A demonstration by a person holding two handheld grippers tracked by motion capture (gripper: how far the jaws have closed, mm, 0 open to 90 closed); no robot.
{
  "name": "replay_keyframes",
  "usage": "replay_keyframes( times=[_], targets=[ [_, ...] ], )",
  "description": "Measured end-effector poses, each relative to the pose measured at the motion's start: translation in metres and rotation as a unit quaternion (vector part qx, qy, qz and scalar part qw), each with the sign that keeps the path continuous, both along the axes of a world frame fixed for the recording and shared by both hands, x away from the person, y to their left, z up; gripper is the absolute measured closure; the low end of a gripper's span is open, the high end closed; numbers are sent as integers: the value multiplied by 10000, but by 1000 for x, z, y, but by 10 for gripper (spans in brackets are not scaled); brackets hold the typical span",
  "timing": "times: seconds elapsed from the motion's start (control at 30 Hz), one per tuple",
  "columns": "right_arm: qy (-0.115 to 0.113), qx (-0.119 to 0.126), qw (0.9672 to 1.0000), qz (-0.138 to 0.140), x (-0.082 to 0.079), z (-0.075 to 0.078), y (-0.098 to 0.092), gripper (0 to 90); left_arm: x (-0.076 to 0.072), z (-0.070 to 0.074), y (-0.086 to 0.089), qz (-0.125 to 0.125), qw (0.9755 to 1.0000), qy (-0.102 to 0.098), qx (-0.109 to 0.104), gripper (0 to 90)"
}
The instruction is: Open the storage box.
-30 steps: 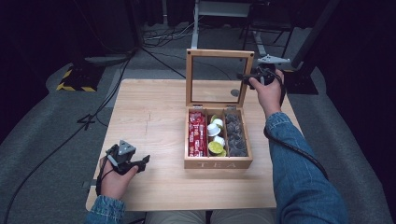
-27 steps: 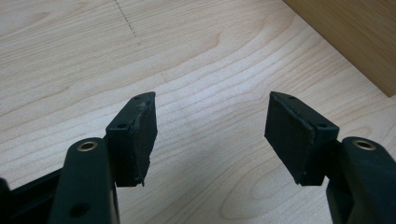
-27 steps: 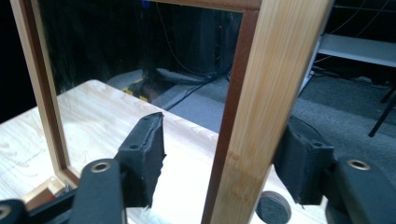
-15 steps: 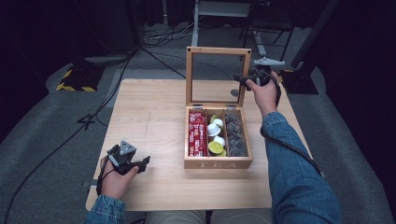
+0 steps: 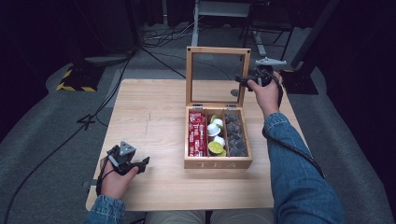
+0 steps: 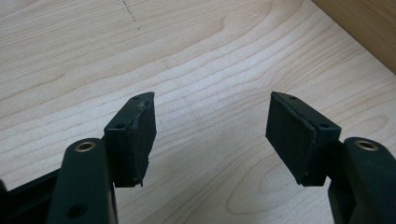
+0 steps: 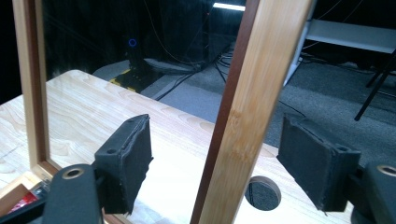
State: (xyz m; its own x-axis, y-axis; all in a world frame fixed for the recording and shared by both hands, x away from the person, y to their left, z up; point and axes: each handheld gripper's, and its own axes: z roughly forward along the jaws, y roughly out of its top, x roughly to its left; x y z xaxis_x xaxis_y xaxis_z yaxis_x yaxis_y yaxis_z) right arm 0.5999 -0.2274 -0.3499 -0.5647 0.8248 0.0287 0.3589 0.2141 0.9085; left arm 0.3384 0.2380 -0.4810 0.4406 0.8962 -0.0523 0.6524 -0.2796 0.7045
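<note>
A wooden tea box [image 5: 218, 163] stands mid-table with its glass-paned lid [image 5: 218, 50] raised upright. Inside lie red packets [image 5: 197, 135], white and green pods [image 5: 215, 137] and dark pods [image 5: 236, 135]. My right gripper [image 5: 240, 80] is at the lid's right edge. In the right gripper view its jaws [image 7: 215, 125] have just been opening. The lid's frame bar [image 7: 252, 93] stands between the pads, clear of both. My left gripper [image 5: 144, 162] rests near the table's front left, open, with nothing between its jaws [image 6: 212, 100] but bare wood.
The light wooden table [image 5: 149, 112] has a round cable hole [image 5: 235, 92] behind the box, also seen as a round cable hole [image 7: 264, 193] past the lid. Grey carpet, cables and dark stands surround the table. The box's side [image 6: 369, 28] lies to the left gripper's right.
The lid has tipped slightly further up to upright. My right hand shifted a little away with it and its jaws spread off the frame. The left hand kept still.
</note>
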Motion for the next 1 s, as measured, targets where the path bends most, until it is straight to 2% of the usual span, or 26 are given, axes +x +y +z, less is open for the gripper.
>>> replay_keyframes(
  times=[0.1,0.23,0.33,0.43,0.6,0.67,0.8,1.0],
  targets=[
    [2,40,10000,-1,-4,5,-3,274,0,0,0,10,10000,-1,-9,338],
    [179,107,9998,54,-18,17,-6,320,0,1,1,4,10000,-8,-11,339],
    [169,137,9997,123,-23,21,-6,326,0,1,0,-7,10000,-3,-16,339],
    [175,86,9992,353,-37,32,-1,320,0,2,0,-26,10000,3,-2,339],
    [155,35,9984,538,-49,38,4,301,0,2,-2,-36,10000,3,-22,339],
    [130,-13,9978,651,-61,42,7,304,1,3,-2,-53,10000,0,-17,339],
    [111,19,9969,784,-71,45,8,329,1,4,-4,-75,10000,-23,-18,339],
    [91,108,9946,1032,-95,49,11,366,2,5,-8,-87,10000,-29,-21,339]
  ],
)
